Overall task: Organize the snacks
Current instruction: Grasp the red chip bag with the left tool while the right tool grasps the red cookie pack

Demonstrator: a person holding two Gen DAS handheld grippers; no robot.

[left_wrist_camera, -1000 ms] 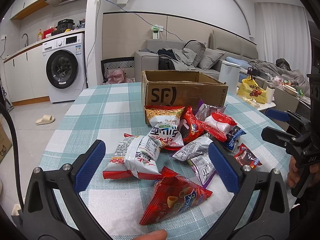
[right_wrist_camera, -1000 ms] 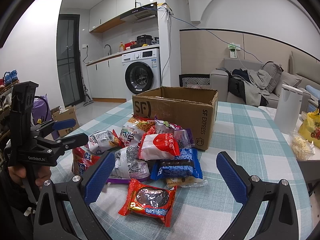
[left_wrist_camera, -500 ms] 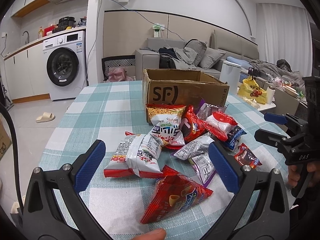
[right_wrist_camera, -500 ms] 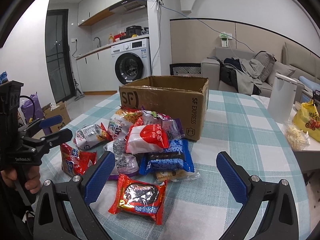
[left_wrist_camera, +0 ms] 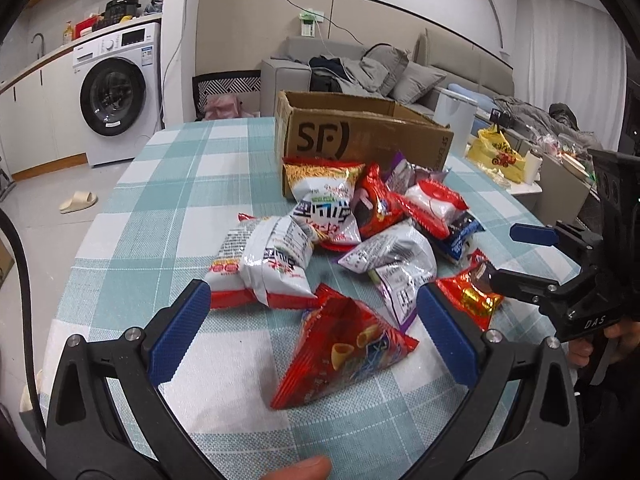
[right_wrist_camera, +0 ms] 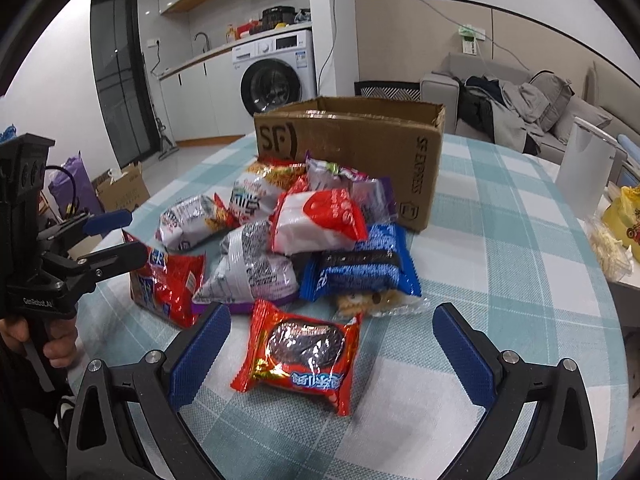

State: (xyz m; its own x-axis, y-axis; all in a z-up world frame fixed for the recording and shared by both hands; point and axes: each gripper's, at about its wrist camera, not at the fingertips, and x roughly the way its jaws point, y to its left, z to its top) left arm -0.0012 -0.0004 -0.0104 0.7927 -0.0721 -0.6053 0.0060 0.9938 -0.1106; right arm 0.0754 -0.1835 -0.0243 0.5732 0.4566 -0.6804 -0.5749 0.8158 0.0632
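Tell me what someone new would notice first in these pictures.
A heap of bright snack packets lies on the checked tablecloth, against the open cardboard box. Nearest the right tool lies a red cookie packet; a red cone-snack bag lies before the left tool. Both tools are open.

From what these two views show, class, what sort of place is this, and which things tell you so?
Most likely a small open-plan flat: a washing machine under a kitchen counter, a grey sofa piled with clothes, and a table with a checked cloth.
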